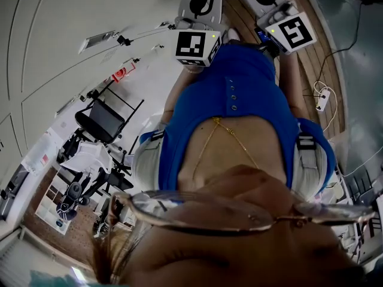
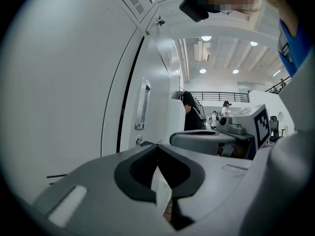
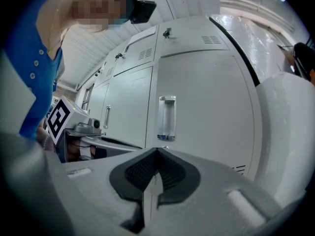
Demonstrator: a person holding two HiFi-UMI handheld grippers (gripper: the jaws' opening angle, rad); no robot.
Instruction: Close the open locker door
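1. Starting at the right gripper (image 3: 157, 150): its jaws are pressed together with nothing between them. The tips aim level at the locker door (image 3: 206, 97) and appear to stop short of touching it.
2. The left gripper (image 2: 157, 145) is likewise closed and empty. In its own view the right gripper sits just beside it at 3 o'clock.
3. From the right gripper's tips, the door's handle (image 3: 166, 118) stands upright at 12 o'clock, near the door's left edge.
4. In the left gripper view a dark gap (image 2: 129, 95) runs down at 11 o'clock, just left of the handle. I judge this to be the door standing ajar, so the closing is not yet done.
5. Closed tips make a small contact point. If they land on the handle's smooth face rather than the flat panel, they could skid off and rap the neighbouring locker (image 3: 123, 107) at 11 o'clock.
6. A hard shove may bounce the door back off its frame instead of latching it. A slow press until the gap disappears looks safer.
7. The grippers ride close together, so swinging one across the other could knock their marker cubes (image 1: 197, 45).
8. Bystanders (image 2: 189, 113) at 1 o'clock in the left gripper view stand well apart and seem out of harm's way.
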